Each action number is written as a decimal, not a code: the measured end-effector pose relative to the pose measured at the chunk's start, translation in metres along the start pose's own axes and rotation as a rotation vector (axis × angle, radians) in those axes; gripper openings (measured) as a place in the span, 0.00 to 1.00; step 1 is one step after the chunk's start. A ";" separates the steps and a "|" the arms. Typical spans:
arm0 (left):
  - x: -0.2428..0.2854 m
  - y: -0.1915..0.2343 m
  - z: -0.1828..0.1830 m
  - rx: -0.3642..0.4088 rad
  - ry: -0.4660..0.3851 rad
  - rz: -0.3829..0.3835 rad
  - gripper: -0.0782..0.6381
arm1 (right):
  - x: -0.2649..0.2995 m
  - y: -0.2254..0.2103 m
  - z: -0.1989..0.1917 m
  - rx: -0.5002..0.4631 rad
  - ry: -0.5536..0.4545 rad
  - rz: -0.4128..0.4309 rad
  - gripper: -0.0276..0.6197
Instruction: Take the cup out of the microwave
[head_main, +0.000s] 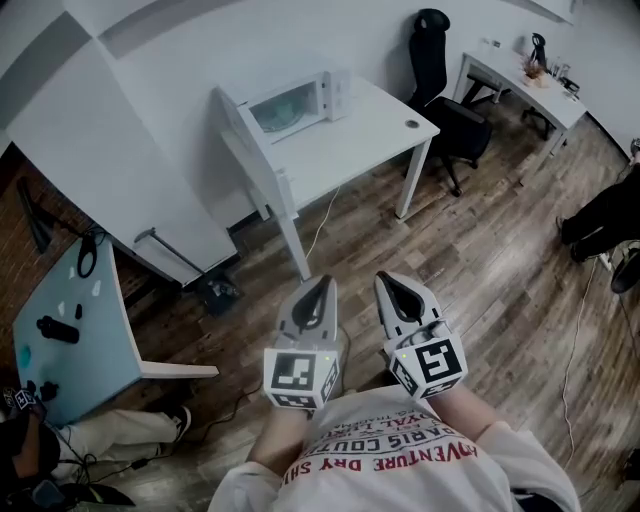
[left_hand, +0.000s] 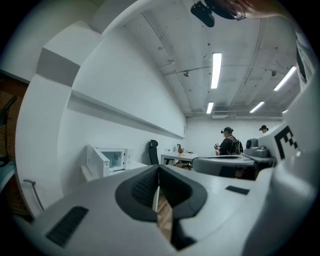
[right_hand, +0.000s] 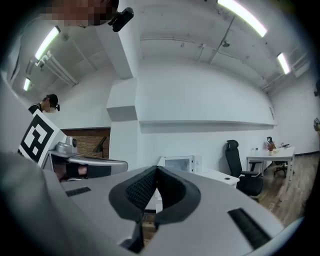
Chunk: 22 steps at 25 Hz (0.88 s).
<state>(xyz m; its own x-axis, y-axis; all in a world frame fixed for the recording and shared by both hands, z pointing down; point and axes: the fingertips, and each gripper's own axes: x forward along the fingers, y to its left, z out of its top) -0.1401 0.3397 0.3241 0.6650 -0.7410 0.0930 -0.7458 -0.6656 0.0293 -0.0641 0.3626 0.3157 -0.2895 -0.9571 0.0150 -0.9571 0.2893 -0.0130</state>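
Note:
A white microwave (head_main: 292, 104) stands on a white table (head_main: 350, 140) across the room, with its door (head_main: 232, 110) swung open to the left. Its inside looks pale green, and I cannot make out a cup in it. The microwave also shows small and far off in the left gripper view (left_hand: 112, 159) and in the right gripper view (right_hand: 178, 163). My left gripper (head_main: 322, 284) and right gripper (head_main: 389, 281) are held side by side close to my body, over the wooden floor and well short of the table. Both are shut with nothing between the jaws.
A black office chair (head_main: 443, 95) stands at the table's right end, and a second white desk (head_main: 525, 82) at the back right. A pale blue table (head_main: 70, 320) with black items is at the left. A seated person (head_main: 600, 215) is at the right. Cables lie on the floor.

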 end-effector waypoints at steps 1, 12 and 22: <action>0.001 0.002 -0.001 -0.004 0.003 0.000 0.12 | 0.002 -0.001 -0.002 0.008 0.004 -0.001 0.06; 0.025 0.012 -0.016 -0.027 0.046 0.006 0.12 | 0.026 -0.019 -0.010 0.012 0.034 0.022 0.06; 0.103 0.023 -0.010 -0.050 0.058 0.120 0.12 | 0.086 -0.081 -0.006 0.031 0.030 0.157 0.06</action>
<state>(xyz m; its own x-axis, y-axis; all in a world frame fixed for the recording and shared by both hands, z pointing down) -0.0897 0.2488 0.3438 0.5684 -0.8077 0.1566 -0.8219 -0.5661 0.0634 -0.0112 0.2569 0.3241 -0.4359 -0.8991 0.0399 -0.8996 0.4340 -0.0486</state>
